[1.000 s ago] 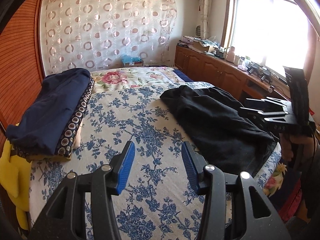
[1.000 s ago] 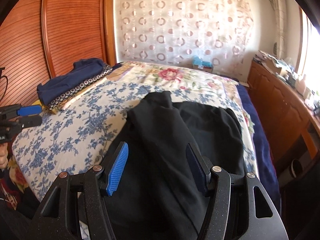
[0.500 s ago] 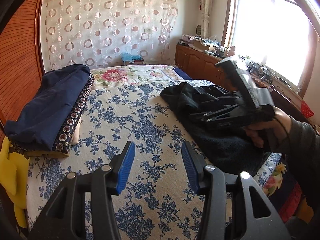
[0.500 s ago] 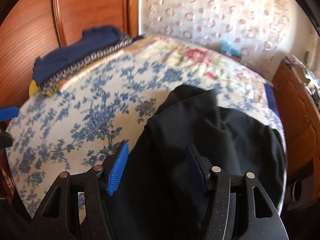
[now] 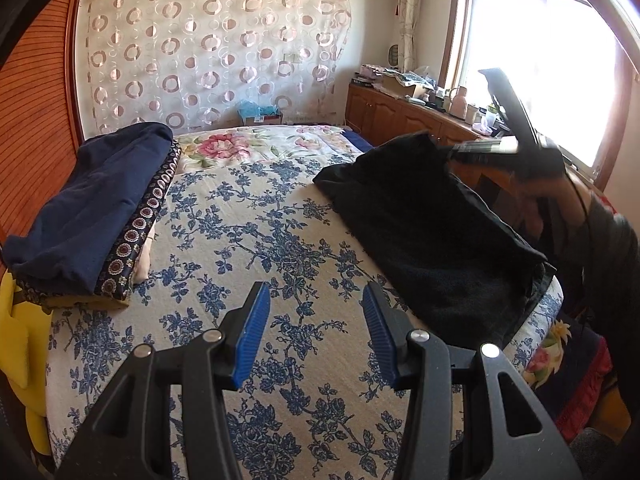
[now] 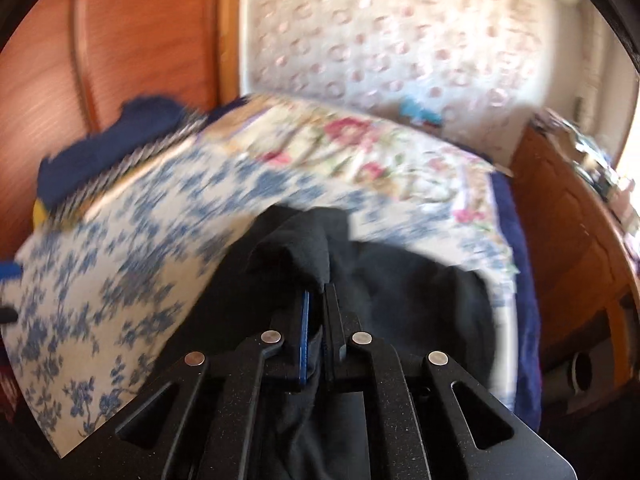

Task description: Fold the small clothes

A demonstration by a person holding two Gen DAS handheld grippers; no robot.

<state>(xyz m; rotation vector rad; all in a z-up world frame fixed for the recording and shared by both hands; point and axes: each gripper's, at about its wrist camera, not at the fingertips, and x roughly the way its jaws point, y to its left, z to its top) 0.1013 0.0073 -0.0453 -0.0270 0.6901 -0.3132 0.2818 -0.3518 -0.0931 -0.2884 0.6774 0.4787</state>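
A black garment (image 5: pixel 432 232) lies on the right side of a bed with a blue floral cover (image 5: pixel 248 240). My right gripper (image 6: pixel 317 292) is shut on a fold of the black garment (image 6: pixel 304 248) and lifts its far end off the bed. In the left wrist view the right gripper (image 5: pixel 460 152) holds that raised corner. My left gripper (image 5: pixel 316 336) is open and empty, low over the near middle of the bed, left of the garment.
A stack of folded navy clothes (image 5: pixel 96 204) lies at the bed's left edge, with a yellow item (image 5: pixel 20 340) below it. A wooden wardrobe (image 5: pixel 36 120) stands left. A wooden sideboard (image 5: pixel 400 116) with clutter runs under the window on the right.
My right gripper moved forward over the black garment, shut on a fold at its far end and raised it. My left gripper has stayed open and almost still.
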